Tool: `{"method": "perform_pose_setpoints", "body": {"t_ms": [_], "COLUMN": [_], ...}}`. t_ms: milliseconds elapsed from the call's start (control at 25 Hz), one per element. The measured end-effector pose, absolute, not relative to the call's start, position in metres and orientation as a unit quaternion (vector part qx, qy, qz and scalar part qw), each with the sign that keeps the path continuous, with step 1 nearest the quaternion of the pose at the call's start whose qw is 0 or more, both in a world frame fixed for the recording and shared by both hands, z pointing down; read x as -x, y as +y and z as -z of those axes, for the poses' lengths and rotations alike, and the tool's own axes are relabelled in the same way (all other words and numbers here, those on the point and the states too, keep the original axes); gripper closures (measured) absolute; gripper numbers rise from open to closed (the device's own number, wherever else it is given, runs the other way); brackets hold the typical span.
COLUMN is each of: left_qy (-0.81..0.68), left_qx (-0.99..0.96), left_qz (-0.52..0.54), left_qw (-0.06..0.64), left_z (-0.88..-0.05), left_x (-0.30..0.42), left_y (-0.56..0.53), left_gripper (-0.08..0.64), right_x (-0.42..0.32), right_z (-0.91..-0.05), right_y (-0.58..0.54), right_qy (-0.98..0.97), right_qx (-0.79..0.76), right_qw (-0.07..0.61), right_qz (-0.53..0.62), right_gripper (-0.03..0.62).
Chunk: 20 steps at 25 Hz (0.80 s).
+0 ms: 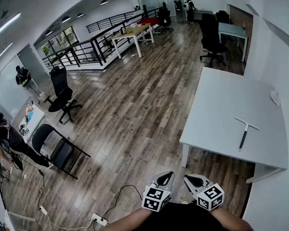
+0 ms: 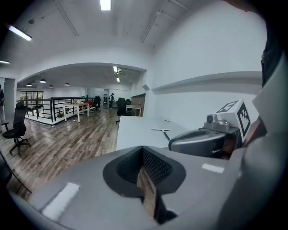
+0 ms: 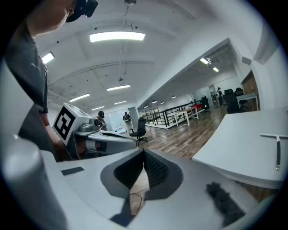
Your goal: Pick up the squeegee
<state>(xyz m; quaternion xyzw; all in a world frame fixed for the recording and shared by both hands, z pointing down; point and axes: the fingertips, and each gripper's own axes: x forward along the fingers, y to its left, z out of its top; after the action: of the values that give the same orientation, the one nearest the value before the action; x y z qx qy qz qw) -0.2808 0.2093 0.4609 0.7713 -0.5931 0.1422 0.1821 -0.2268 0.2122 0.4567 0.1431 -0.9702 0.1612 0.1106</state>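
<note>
The squeegee (image 1: 244,132), a white crossbar on a dark handle, lies flat near the right end of the long white table (image 1: 216,109). It shows small in the left gripper view (image 2: 163,131) and at the right edge of the right gripper view (image 3: 276,150). Both grippers hang side by side close to the person's body, well short of the table. My left gripper (image 1: 170,174) (image 2: 143,152) is shut and holds nothing. My right gripper (image 1: 186,178) (image 3: 144,153) is also shut and holds nothing.
Wooden floor lies between me and the table. A black folding chair (image 1: 57,147) and an office chair (image 1: 62,92) stand at the left. A cable and power strip (image 1: 99,219) lie on the floor near my feet. A white wall runs along the right.
</note>
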Motion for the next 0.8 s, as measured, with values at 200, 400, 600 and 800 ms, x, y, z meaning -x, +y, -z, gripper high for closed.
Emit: {"method": "perform_pose_setpoints", "body": {"t_ms": [200,400,600,800], "left_qy": [-0.583,-0.581,-0.574,-0.562], "left_qx": [-0.777,-0.778,-0.782,-0.792], "left_qz": [-0.151,-0.154,-0.159,-0.16], "left_qw": [0.183,0.183,0.182,0.178], "left_z": [-0.47,-0.473,-0.476,-0.47], "left_x": [0.275,0.27,0.265,0.248], "left_y": [0.21,0.21,0.212,0.206], "left_gripper": [0.552,0.554,0.552,0.554], "right_x": [0.223,0.218,0.209,0.193], "right_z": [-0.458,-0.459,-0.458,-0.455], "right_y": [0.213,0.212,0.215,0.21], "right_qy": [-0.97,-0.969,-0.967,-0.964], "right_qx": [-0.145,-0.15,-0.159,-0.178], "right_qw": [0.108,0.105,0.1,0.094], "right_qz": [-0.162,-0.166,-0.17,-0.174], "right_gripper": [0.586,0.586,0.586,0.586]}}
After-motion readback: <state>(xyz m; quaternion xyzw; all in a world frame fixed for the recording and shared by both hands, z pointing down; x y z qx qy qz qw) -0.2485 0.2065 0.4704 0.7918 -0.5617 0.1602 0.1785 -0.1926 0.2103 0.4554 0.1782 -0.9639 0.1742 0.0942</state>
